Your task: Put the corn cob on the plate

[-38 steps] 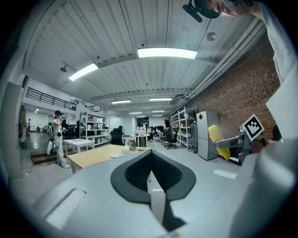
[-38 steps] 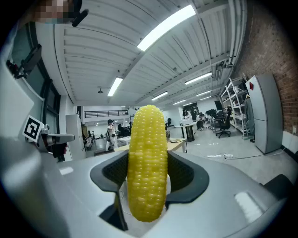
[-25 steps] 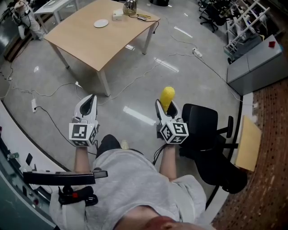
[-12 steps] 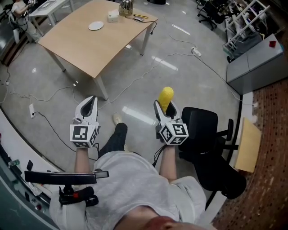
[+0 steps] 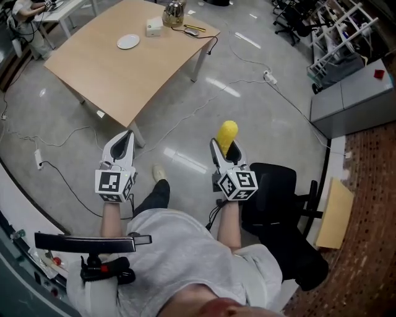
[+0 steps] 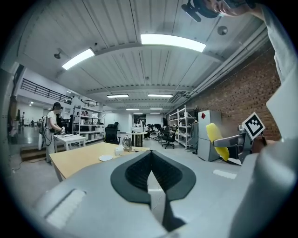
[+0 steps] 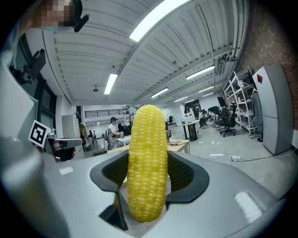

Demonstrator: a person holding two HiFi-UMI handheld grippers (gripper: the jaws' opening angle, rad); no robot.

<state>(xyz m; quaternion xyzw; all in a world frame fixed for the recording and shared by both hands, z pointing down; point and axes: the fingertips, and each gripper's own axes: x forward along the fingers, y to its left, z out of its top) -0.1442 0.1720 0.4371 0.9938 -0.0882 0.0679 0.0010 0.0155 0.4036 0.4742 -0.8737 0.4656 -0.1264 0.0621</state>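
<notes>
A yellow corn cob (image 7: 147, 160) stands upright between the jaws of my right gripper (image 7: 148, 183), which is shut on it. From the head view the corn cob (image 5: 226, 134) sticks out past the right gripper (image 5: 225, 151), held above the floor. My left gripper (image 5: 123, 145) hangs to its left, shut with nothing in it; its jaws meet in the left gripper view (image 6: 151, 179). A small white plate (image 5: 128, 41) lies on the wooden table (image 5: 105, 68) far ahead, and the plate (image 6: 105, 158) also shows in the left gripper view.
A white box (image 5: 153, 26), a metal kettle (image 5: 172, 10) and small items sit at the table's far end. Cables (image 5: 204, 105) trail over the grey floor. A black office chair (image 5: 284, 204) stands just right of me. Shelving (image 5: 337, 31) and a grey cabinet (image 5: 356, 99) line the right side.
I have walked forward: the table and plate have shifted in view and the chair has slid back to my right. Both grippers keep their pose, corn still held.
</notes>
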